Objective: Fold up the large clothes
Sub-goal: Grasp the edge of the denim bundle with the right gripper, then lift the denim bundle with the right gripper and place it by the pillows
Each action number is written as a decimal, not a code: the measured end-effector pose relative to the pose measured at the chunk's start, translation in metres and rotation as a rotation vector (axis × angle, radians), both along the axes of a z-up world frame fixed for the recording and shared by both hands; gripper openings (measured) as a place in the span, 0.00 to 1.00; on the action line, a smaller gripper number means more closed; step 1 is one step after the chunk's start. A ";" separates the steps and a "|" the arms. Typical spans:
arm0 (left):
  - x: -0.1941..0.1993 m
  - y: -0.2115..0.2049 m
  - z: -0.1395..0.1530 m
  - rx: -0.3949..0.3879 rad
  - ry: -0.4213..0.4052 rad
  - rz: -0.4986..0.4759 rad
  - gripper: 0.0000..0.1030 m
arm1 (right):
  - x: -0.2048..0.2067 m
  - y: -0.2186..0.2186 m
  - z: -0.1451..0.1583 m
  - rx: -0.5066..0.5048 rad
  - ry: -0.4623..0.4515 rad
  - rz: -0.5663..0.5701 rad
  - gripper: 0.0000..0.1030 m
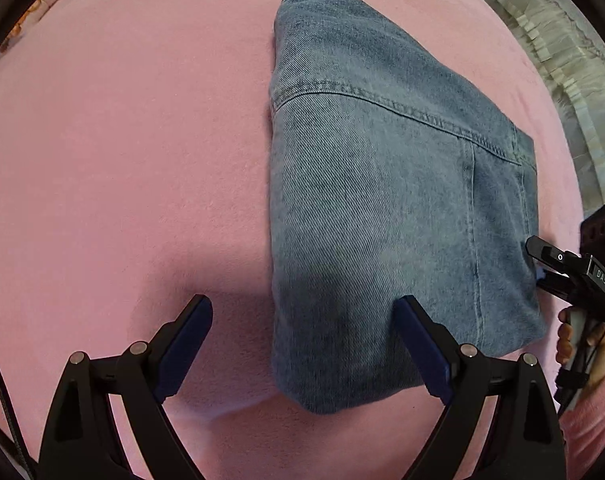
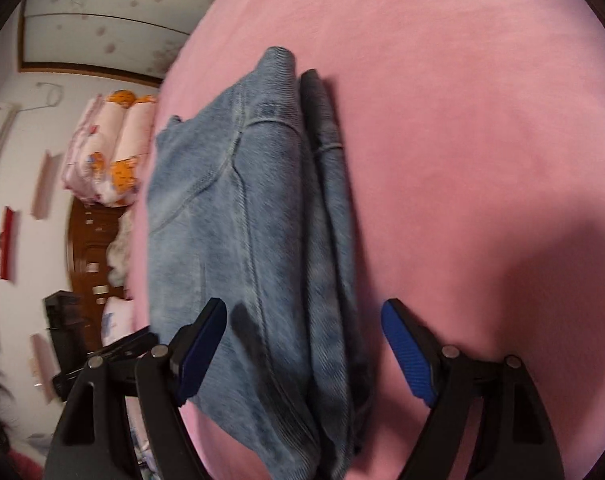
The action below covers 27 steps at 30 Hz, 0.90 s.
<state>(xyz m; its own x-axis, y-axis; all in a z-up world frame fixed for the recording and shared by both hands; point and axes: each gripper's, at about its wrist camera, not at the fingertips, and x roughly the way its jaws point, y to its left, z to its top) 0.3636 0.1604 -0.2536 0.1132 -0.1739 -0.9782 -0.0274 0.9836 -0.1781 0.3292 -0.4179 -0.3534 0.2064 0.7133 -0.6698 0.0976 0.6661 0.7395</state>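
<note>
both grippers, left gripper (image 1: 304, 312) and right gripper (image 2: 304, 316), gape empty; pinch every layer of the folded jeans (image 1: 382, 200) evenly, near its edge.

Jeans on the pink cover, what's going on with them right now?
A person holds a gripper in each hand over a pair of jeans lying folded into a compact stack on the pink bed cover. The left gripper hangs above the near corner of the stack, jaws wide apart, gripping nothing. The right gripper straddles the opposite end, jaws also open, nothing clamped.
</note>
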 end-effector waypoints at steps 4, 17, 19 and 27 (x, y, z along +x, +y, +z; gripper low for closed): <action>0.007 0.006 -0.008 -0.050 0.001 -0.005 0.89 | 0.011 0.012 -0.004 0.051 0.001 0.037 0.76; 0.013 0.012 -0.029 -0.172 -0.027 0.104 0.69 | 0.024 0.032 -0.013 0.144 0.049 0.055 0.25; 0.010 0.017 -0.029 -0.174 -0.042 0.122 0.57 | 0.020 0.035 -0.005 0.127 0.014 0.052 0.21; -0.004 0.008 -0.007 -0.122 -0.116 0.194 0.40 | 0.007 0.071 0.058 -0.035 -0.160 0.116 0.17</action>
<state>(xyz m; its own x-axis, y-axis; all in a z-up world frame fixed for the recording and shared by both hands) 0.3597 0.1689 -0.2611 0.2660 -0.2538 -0.9300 -0.1864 0.9330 -0.3079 0.3362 -0.3469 -0.2950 0.2300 0.7151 -0.6601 -0.0984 0.6919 0.7153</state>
